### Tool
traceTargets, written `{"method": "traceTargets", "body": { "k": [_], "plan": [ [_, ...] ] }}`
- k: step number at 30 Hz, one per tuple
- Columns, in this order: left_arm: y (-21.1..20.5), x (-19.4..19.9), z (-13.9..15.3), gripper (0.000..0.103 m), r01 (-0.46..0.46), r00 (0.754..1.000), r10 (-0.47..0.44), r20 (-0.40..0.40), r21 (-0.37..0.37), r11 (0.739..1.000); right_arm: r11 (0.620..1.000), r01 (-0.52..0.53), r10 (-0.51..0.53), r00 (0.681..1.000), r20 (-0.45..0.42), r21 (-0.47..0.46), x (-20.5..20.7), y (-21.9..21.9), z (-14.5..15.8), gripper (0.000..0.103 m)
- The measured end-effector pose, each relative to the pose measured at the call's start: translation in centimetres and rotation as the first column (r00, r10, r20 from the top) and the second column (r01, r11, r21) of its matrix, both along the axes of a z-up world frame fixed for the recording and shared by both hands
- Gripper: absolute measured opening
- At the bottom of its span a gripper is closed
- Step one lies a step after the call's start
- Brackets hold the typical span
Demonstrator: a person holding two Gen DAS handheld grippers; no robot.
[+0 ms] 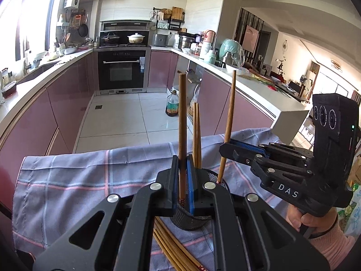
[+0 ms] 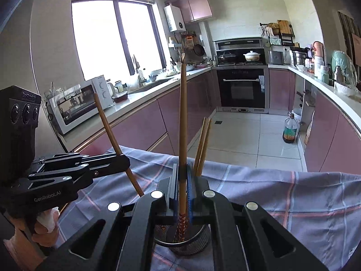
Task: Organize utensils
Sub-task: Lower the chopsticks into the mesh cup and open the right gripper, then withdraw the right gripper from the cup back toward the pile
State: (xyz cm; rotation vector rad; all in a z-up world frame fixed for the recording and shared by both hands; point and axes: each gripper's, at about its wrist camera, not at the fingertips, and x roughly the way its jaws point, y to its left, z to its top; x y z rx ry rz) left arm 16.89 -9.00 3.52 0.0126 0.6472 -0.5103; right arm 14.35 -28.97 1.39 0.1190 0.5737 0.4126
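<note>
Both tongs are clenched, each on a single chopstick: the left gripper (image 1: 182,176) pinches the left chopstick (image 1: 182,122) between its blue pads, and the right gripper (image 2: 182,187) grips the right chopstick (image 2: 183,122) the same way. Each stick is held near its patterned lower end and stands almost upright, tip down over the mesh holder (image 1: 189,220), which looks like a way to drop them straight into the narrow mouth rather than feed them in at a slant. Two more chopsticks (image 1: 197,133) already lean inside the holder at its far side. The holder stands on a checked cloth (image 1: 79,176) near the table's front edge, and a loose bundle of chopsticks (image 1: 173,246) lies on the cloth just near of it, still to be sorted, by my judgement. The two grippers sit close, right beside left, so each needs care not to knock the other's stick.
</note>
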Motion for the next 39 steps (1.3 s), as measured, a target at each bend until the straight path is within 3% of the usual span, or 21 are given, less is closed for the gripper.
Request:
{"method": "traceTargets", "body": {
  "k": [8,12,16,20,24,39],
  "plan": [
    [-0.3,2.4,-2.5,0.008,0.007,0.998,-0.005,-0.058,0.035,0.999,1.0,0.023,-0.025,0.994,-0.103,-0.021,1.9,0.1,-2.5,0.006],
    [0.0,3.7,-3.4,0.013,-0.01,0.996,0.012,-0.084,0.025,1.0,0.999,0.041,-0.042,0.992,-0.117,-0.018,2.2,0.0,-2.9,0.008],
    [0.3,4.4,-3.6,0.02,-0.033,0.996,0.034,-0.086,0.01,0.999,0.999,0.051,-0.051,0.992,-0.116,-0.002,2.3,-0.5,-2.8,0.009],
    [0.8,4.4,-4.0,0.034,-0.064,0.995,0.064,-0.08,0.005,0.998,0.999,0.049,-0.048,0.994,-0.101,0.007,1.8,-0.5,-2.4,0.012],
    [1.3,4.1,-4.4,0.034,-0.08,0.994,0.08,-0.077,0.003,0.997,0.999,0.04,-0.038,0.995,-0.087,0.015,1.2,-0.4,-2.2,0.02],
    [4.6,0.4,-5.3,0.037,-0.142,0.989,0.142,-0.032,-0.013,0.99,1.0,-0.016,0.017,0.998,-0.053,0.016,-1.3,-0.1,-1.2,0.024]
  ]
}}
